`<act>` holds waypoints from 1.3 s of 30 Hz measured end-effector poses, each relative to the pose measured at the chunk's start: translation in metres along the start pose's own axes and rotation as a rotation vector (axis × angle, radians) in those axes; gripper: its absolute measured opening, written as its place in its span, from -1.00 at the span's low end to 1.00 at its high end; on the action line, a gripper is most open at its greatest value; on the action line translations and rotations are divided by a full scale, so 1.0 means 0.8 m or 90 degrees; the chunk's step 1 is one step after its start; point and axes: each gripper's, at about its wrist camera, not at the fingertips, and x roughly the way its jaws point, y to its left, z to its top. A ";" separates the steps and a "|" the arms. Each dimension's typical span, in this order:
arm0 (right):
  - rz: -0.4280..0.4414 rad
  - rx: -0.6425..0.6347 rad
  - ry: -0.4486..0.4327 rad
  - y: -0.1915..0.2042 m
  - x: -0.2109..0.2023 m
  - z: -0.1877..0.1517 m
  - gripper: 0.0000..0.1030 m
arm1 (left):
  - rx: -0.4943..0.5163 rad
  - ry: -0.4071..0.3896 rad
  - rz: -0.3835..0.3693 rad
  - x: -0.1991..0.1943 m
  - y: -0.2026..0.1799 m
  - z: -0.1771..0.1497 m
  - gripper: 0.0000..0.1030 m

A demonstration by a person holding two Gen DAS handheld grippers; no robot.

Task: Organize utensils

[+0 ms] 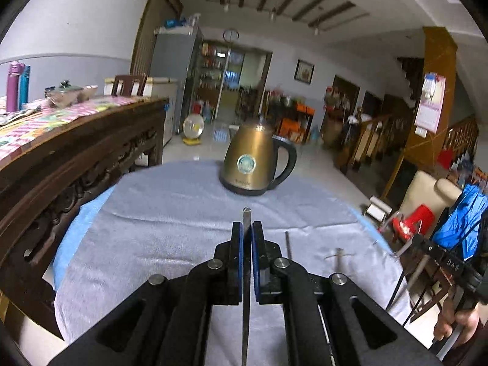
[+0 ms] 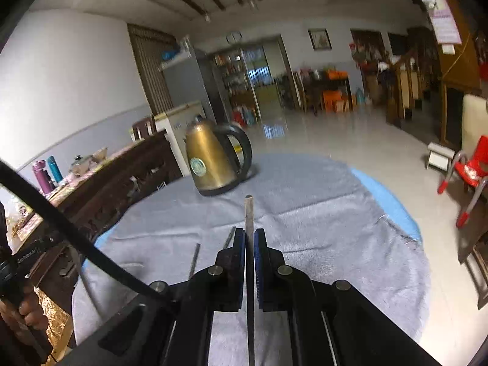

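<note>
Left wrist view: the left claw (image 1: 247, 228) is clamped narrow on a slim flat metal utensil handle (image 1: 246, 216), which runs edge-on between the blue pads and projects a short way past the fingertips (image 1: 236, 228). The utensil's working end is hidden below the claw body, so its type cannot be determined. The claw is held above a round bench covered with a grey towel (image 1: 167, 213). A bronze electric kettle (image 1: 253, 161) with a black handle stands upright on the towel at the far side of the bench. To the right of the claw, two more metal utensils (image 1: 288, 244) lie flat on the towel, near each other but apart. At the right edge, the person's right hand (image 1: 454, 326) grips the other black tool.

Right wrist view: the right claw (image 2: 249, 241) is likewise closed narrow on a thin round-tipped metal utensil shaft (image 2: 248, 210), pinched between its blue pads and extending forward beyond them. Its lower end is hidden. The kettle (image 2: 210, 161) stands ahead and to the left on the towel (image 2: 320, 213). Two dark slim utensils (image 2: 194, 259) lie on the towel left of the claw. A black cable (image 2: 76, 238) crosses the lower left, where the person's left hand (image 2: 27, 314) is visible.
</note>
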 end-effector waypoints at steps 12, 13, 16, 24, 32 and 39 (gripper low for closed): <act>-0.008 -0.035 -0.093 0.036 -0.114 -0.027 -0.88 | -0.003 -0.083 -0.054 -0.075 -0.034 0.006 -0.90; -0.007 -0.038 -0.098 0.038 -0.120 -0.027 -0.88 | -0.002 -0.087 -0.056 -0.080 -0.037 0.008 -0.90; 0.002 -0.052 -0.116 0.047 -0.142 -0.024 -0.88 | -0.007 -0.097 -0.062 -0.093 -0.042 0.014 -0.90; 0.049 -0.078 -0.166 0.071 -0.192 -0.011 -0.88 | -0.020 -0.131 -0.087 -0.129 -0.052 0.031 -0.90; 0.089 -0.097 -0.212 0.100 -0.222 0.004 -0.88 | -0.028 -0.157 -0.115 -0.141 -0.063 0.036 -0.90; 0.128 -0.091 -0.218 0.121 -0.217 0.004 -0.88 | -0.033 -0.139 -0.106 -0.123 -0.069 0.022 -0.90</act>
